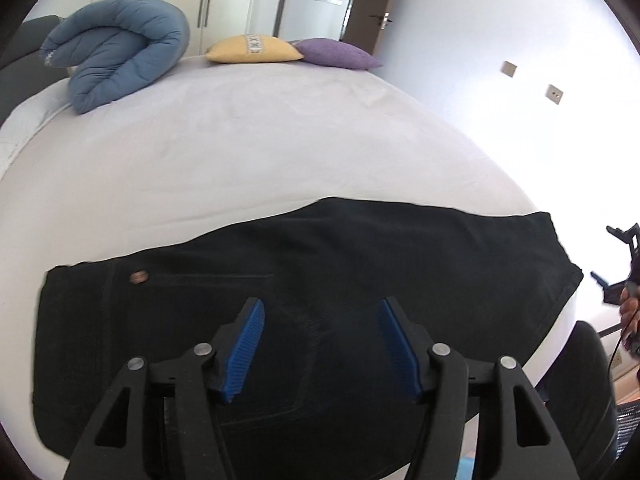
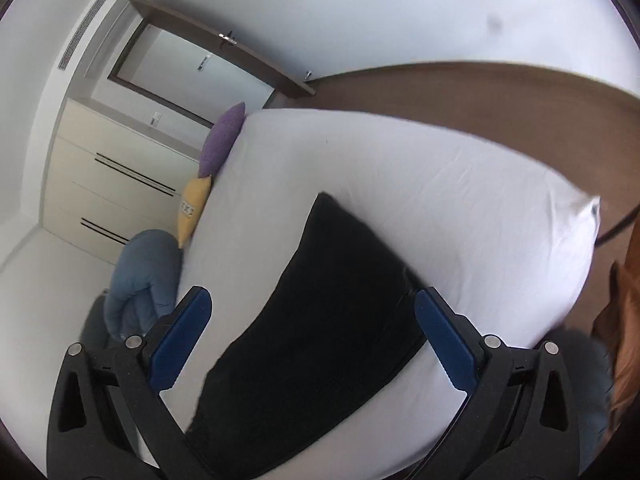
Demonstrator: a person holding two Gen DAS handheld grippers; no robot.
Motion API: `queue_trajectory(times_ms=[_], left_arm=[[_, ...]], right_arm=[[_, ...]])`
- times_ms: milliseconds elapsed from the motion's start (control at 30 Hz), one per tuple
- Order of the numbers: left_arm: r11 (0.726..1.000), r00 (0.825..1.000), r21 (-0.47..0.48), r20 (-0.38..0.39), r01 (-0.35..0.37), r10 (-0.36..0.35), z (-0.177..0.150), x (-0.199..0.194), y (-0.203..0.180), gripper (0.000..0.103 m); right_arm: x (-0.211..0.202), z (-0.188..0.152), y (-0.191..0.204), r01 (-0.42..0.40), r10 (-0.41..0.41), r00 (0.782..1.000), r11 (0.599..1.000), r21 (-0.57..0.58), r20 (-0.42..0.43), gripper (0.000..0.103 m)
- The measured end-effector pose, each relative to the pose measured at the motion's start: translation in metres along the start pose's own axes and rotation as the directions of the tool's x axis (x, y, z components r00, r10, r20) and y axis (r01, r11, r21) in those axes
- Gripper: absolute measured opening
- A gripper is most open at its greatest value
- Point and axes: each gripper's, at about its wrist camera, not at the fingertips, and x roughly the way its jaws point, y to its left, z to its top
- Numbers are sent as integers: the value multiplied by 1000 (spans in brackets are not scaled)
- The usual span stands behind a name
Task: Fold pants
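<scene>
Pants of black denim (image 1: 304, 280) lie flat across the near edge of the bed with the white sheet (image 1: 240, 140), already doubled into a broad band, with a small copper button (image 1: 139, 277) at the waistband end. This low, spread position probably keeps the cloth smooth for the next fold. The left tongs (image 1: 322, 344) hover just over the middle of the band, blue pads apart, holding nothing. The right tongs (image 2: 312, 344) stand wide apart too, at the other end of the fabric. A rolled blue quilt (image 1: 116, 52), a yellow cushion (image 1: 252, 50) and a purple cushion (image 1: 340, 54) wait far off. The pattern on the yellow cushion is too small to read.
</scene>
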Motion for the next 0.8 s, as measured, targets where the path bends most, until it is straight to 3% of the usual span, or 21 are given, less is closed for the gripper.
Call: queue_trajectory(times_ms=[100,167,267,367,533,633,733,800], left_arm=[[999,999,-38,-33,18,-19,4,25,-16,63],[997,997,-71,-57,39,-43,4,42,-26,63],[996,993,-78,-103,46,-54,-4,64,-34,63],[995,984,-80,-166,56,-68,-16,79,-40,63],[994,983,-90,-165,61,-75,-28,75,-33,62],[996,982,-74,-177,58,-71,-31,73,-25,62],[997,982,-60,-178,50,-60,-31,75,-29,62],[996,982,-67,-176,54,-65,-31,76,-30,61]], right_arm=[[15,-3,-43,55,-46,997,984,170,-55,92],[20,-9,-67,47,-34,998,967,250,-55,86],[36,-8,-84,62,-50,998,958,279,-50,80],[35,9,-80,20,-15,1000,949,314,-17,79],[26,3,-90,-82,77,997,939,335,29,76],[12,-1,-92,-131,127,991,923,363,36,53],[46,14,-67,-160,153,987,906,391,50,31],[54,14,-70,-181,170,983,899,399,64,27]])
